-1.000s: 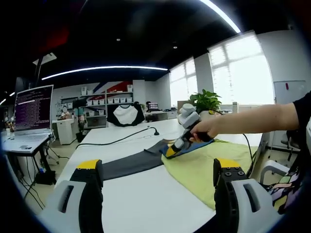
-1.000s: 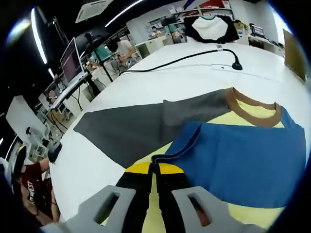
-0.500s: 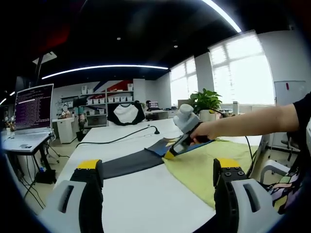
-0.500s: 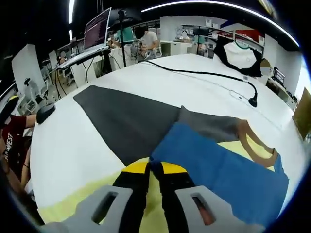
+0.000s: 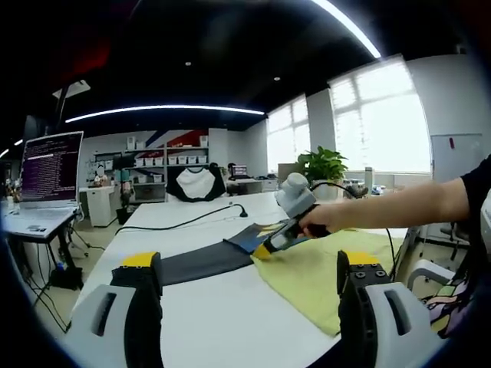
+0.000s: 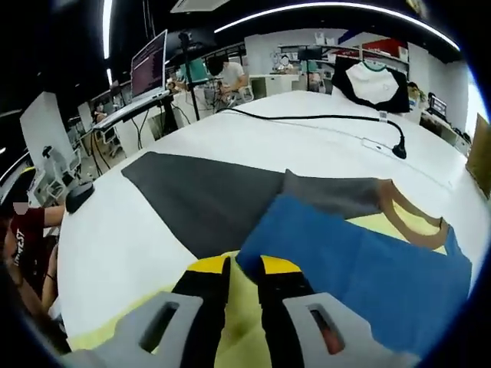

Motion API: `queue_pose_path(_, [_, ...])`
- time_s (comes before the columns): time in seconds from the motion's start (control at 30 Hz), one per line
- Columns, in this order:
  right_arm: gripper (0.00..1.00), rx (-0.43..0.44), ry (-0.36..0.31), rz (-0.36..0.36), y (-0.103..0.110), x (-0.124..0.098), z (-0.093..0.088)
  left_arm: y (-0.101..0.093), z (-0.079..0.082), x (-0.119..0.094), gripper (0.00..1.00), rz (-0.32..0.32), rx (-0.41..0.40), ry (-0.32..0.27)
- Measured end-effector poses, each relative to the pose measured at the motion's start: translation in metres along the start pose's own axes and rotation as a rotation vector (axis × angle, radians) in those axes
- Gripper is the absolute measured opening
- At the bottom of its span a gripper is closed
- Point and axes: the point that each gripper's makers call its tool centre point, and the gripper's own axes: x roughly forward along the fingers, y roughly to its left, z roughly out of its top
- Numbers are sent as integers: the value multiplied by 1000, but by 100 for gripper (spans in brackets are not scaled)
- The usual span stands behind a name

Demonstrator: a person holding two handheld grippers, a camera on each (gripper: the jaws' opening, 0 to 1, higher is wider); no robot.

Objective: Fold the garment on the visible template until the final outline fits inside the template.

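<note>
A yellow-green garment [image 5: 322,268] lies on the white table [image 5: 222,314], with its blue panel [image 6: 360,253] folded over it and a brown collar [image 6: 399,218] at the far side. A dark grey template sheet [image 6: 199,192] reaches out to the left from under the blue panel. My right gripper [image 6: 245,264] rests at the blue panel's near corner, jaws slightly parted, with the corner lying between the tips. In the left gripper view a hand [image 5: 318,222] holds that right gripper [image 5: 268,247] down at the blue edge. My left gripper [image 5: 249,261] hovers wide open over the table, holding nothing.
A black cable [image 6: 322,117] crosses the far table. A black-and-white shirt [image 6: 372,80] stands displayed behind it. A monitor [image 5: 52,170] is at the left, and a plant [image 5: 322,162] is by the windows. A seated person [image 6: 27,253] and a small black object [image 6: 79,195] are at the table's left edge.
My right gripper carried the blue panel's corner across toward the grey sheet and lowered it. Its jaws, shut before, have parted a little. My left gripper stayed open and still.
</note>
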Motion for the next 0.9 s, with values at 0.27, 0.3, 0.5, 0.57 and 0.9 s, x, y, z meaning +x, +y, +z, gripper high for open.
queue_pose_path(0.27, [40, -67, -281, -149, -25, -56, 9, -15, 4, 2, 98, -56, -23, -40])
queue_pose_path(0.3, [45, -57, -310, -165, -29, -66, 11, -16, 4, 2, 98, -60, -23, -39])
queue_pose_path(0.5, [65, -117, -445, -260, -41, -115, 23, -18, 9, 2, 99, -58, -13, -60])
queue_pose_path(0.57, [68, -165, -489, -292, -44, -132, 27, -18, 10, 2, 100, -52, -16, -66])
queue_pose_path(0.9, [92, -205, -437, -361, -48, -189, 14, -21, 11, 2, 100, -57, -19, -74])
